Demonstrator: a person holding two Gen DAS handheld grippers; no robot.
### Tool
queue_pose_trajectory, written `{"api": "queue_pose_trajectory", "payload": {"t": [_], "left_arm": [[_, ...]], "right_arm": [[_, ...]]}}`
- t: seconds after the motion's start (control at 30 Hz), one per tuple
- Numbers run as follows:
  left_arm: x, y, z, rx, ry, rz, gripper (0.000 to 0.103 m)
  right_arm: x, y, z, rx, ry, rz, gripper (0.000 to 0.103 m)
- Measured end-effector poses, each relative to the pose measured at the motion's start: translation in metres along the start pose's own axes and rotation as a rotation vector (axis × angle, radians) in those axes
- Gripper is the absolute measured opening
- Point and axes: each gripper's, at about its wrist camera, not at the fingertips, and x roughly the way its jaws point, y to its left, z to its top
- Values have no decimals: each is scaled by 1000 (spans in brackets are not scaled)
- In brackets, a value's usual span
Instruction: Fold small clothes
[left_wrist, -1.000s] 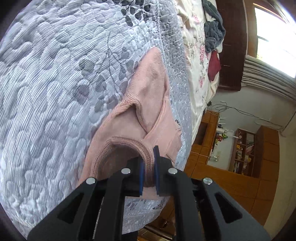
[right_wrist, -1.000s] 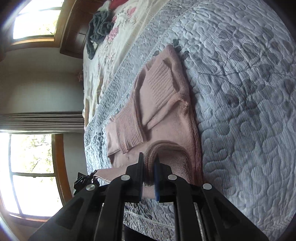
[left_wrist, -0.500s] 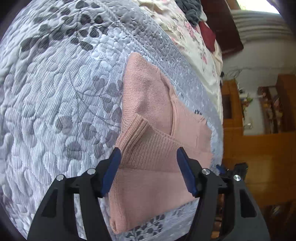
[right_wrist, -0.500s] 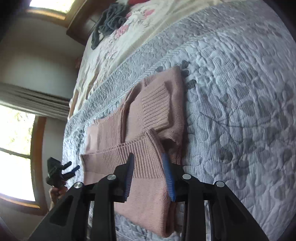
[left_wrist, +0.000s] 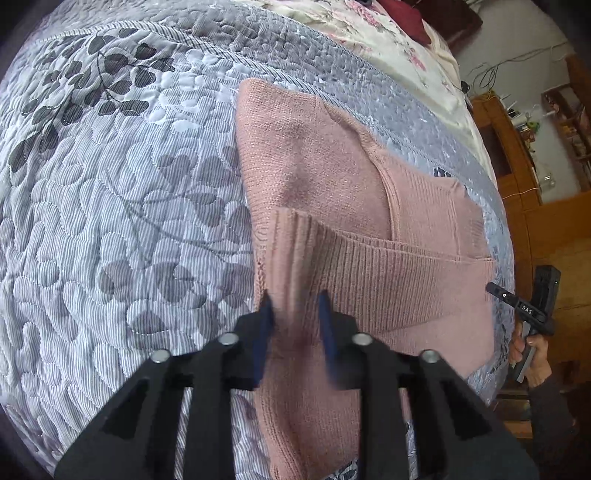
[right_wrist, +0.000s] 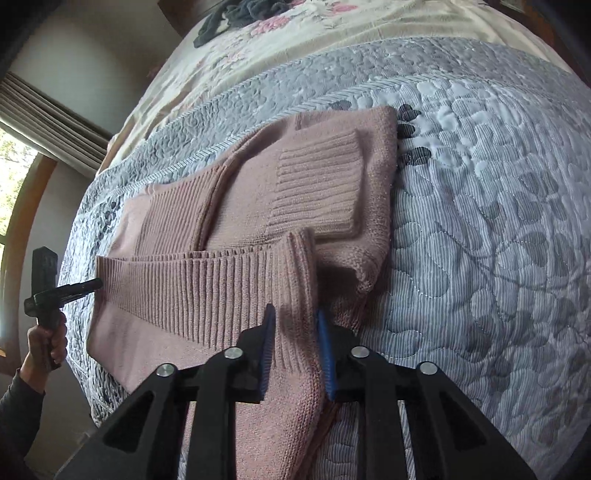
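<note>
On the quilted bed (left_wrist: 129, 221), pink sweater (left_wrist: 332, 192) lies folded, hem laid over sleeves. Left gripper (left_wrist: 293, 328) and right gripper (right_wrist: 295, 339): jaws parted, gripping nothing. Judged step: fold just released; next, regrasp one side edge for the crosswise fold

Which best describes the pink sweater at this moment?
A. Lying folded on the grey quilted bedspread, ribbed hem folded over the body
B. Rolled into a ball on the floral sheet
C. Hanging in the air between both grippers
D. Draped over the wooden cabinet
A: the pink sweater lies flat on the grey quilted bedspread, its ribbed hem laid across the body, with both grippers' jaws open above it.
</note>
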Motion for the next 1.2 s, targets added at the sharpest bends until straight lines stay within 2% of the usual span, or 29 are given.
{"api": "queue_pose_trajectory", "payload": {"t": [0.17,0.43,0.53,0.63,0.77,0.93,1.2], "left_arm": [[-13,-4,-8,-2,-69,-5,7],[-68,-22,-17,14,-204,-97,6],[-86,-40,-7,49,-242,-105,6],[-93,-48,19,52,-260,-112,6],[-83,-47,63,28,-248,-111,6],[-52,-37,111,-25,-205,-100,6],[4,-15,161,-108,-119,-64,6]], "right_arm": [[-12,12,-4,-17,-37,-16,12],[-67,34,-12,-60,-151,0,10],[-87,41,-1,-72,-198,0,10],[-98,42,23,-60,-224,4,10],[-92,34,62,-30,-228,-5,10],[-64,17,106,24,-204,-27,9],[-17,-2,148,72,-163,-78,9]]}}
